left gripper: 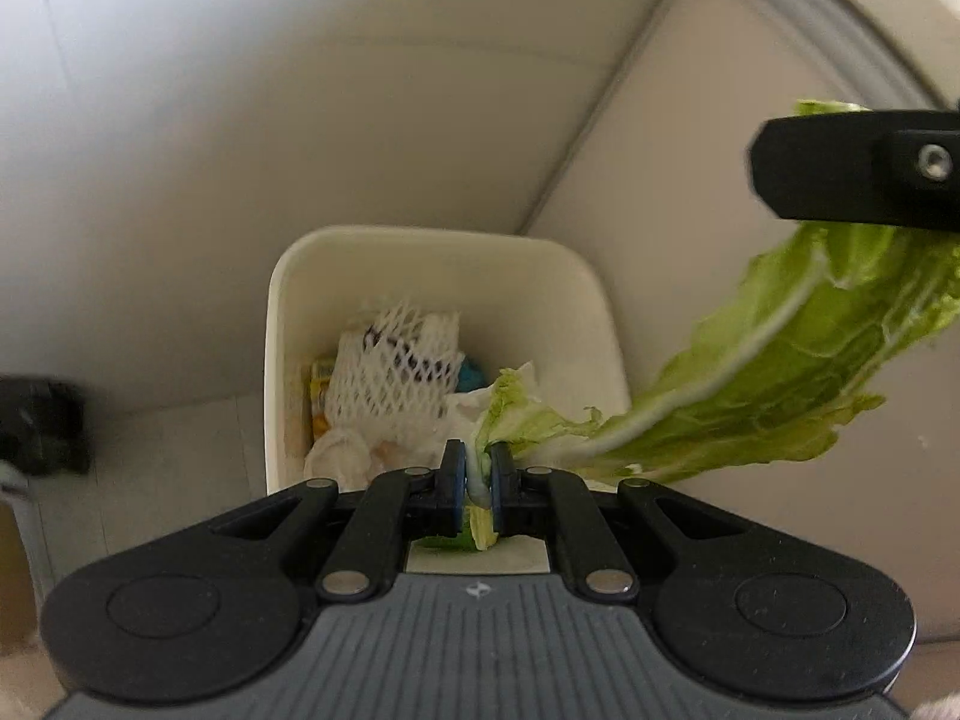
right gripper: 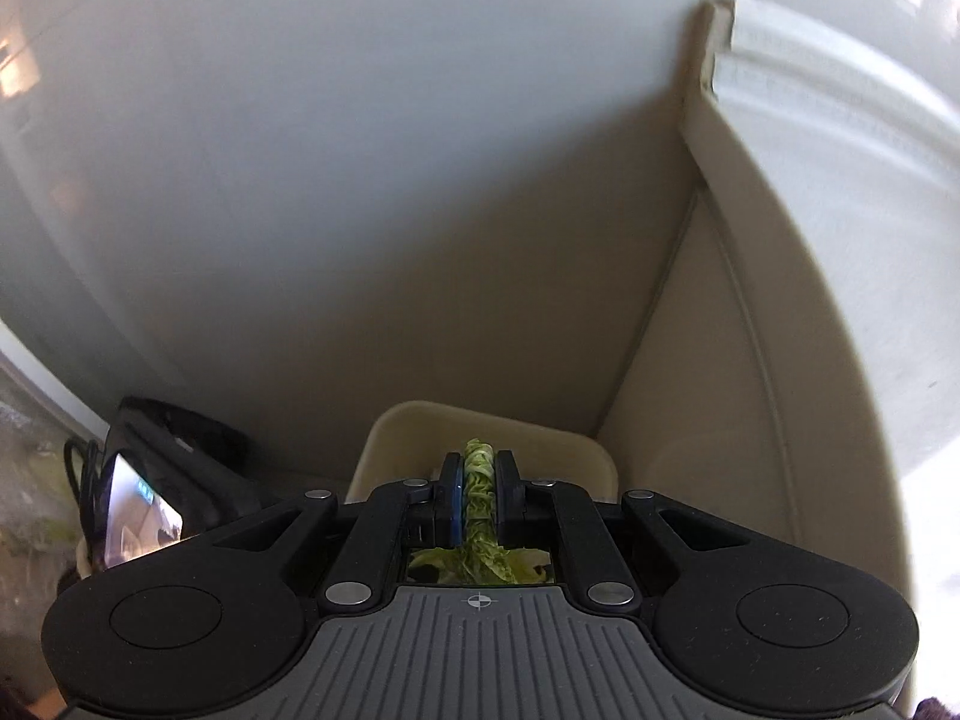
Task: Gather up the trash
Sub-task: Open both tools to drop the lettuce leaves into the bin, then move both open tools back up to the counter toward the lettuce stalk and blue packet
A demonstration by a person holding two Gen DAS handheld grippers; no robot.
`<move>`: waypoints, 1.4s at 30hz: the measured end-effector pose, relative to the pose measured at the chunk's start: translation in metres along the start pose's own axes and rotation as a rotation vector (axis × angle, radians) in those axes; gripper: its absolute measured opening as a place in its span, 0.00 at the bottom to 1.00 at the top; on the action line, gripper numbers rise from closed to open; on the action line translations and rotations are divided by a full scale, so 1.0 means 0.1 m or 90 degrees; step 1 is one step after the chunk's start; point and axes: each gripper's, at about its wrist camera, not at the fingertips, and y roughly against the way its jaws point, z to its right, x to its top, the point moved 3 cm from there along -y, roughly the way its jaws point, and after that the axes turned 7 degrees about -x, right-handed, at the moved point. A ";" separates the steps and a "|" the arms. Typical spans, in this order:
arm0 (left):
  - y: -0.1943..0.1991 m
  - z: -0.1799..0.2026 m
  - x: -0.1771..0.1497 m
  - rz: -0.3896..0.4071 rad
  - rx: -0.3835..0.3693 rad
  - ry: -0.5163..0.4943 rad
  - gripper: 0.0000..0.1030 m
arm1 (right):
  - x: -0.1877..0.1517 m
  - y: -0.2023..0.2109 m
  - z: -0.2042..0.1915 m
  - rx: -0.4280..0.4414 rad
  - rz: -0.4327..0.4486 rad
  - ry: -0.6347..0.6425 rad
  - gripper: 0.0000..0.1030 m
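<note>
Left tool (left gripper: 478,468) clamped on 1 end of a lettuce leaf (left gripper: 780,360) above the bin (left gripper: 288,312); right tool (right gripper: 478,492) clamped on the other. Step: disposal. Next: both must release over the opening.

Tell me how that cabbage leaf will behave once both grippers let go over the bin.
Probably floppy: the cabbage leaf sags between the left gripper and right gripper. Likely light, thin blade. It may drape over the bin rim rather than drop in.
</note>
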 end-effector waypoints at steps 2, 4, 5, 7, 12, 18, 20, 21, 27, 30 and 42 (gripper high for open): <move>-0.02 -0.08 -0.05 -0.003 0.011 0.011 0.07 | 0.02 -0.11 0.05 -0.001 -0.005 -0.013 0.09; -0.05 -0.12 -0.09 -0.001 0.018 0.014 0.07 | 0.03 -0.20 0.09 0.004 -0.008 -0.023 0.10; -0.06 -0.14 -0.09 -0.001 0.021 0.018 0.07 | 0.03 -0.25 0.11 0.008 -0.012 -0.030 0.10; -0.08 -0.18 -0.07 0.002 0.023 0.024 0.09 | -0.01 -0.29 0.09 0.018 -0.015 -0.042 0.15; -0.13 -0.18 -0.07 0.007 0.048 0.026 0.35 | -0.04 -0.34 0.18 0.027 -0.019 -0.058 0.29; -0.14 -0.21 -0.08 0.009 0.051 0.029 0.46 | 0.01 -0.36 0.19 0.028 -0.019 -0.055 0.41; -0.14 -0.21 -0.09 0.010 0.049 0.031 0.48 | 0.04 -0.35 0.20 0.030 -0.018 -0.055 0.41; -0.13 -0.22 -0.09 0.010 0.048 0.031 0.49 | 0.03 -0.37 0.17 0.031 -0.017 -0.055 0.41; -0.10 -0.23 -0.09 0.021 0.033 0.030 0.52 | 0.02 -0.31 0.20 0.020 -0.006 -0.047 0.49; 0.00 -0.24 -0.09 0.031 0.016 0.015 0.55 | 0.01 -0.20 0.17 0.007 0.007 -0.026 0.50; 0.55 -0.06 0.00 0.090 -0.016 -0.051 0.75 | 0.02 0.50 0.15 0.011 0.109 0.025 0.71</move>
